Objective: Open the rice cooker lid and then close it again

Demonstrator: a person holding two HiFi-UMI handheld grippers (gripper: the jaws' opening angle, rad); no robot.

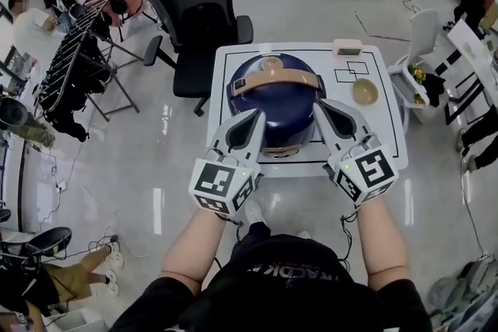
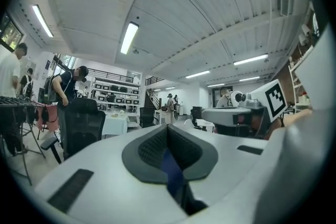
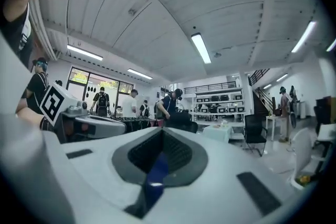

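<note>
Currently the round, dark blue rice cooker (image 1: 274, 93) with its tan handle sits lid-down on the white square table (image 1: 383, 145). At its near side, the left gripper (image 1: 257, 117) and right gripper (image 1: 318, 106) are both pinched together and empty. Such closed tips could probably skid off the latch and shove the cooker.
</note>
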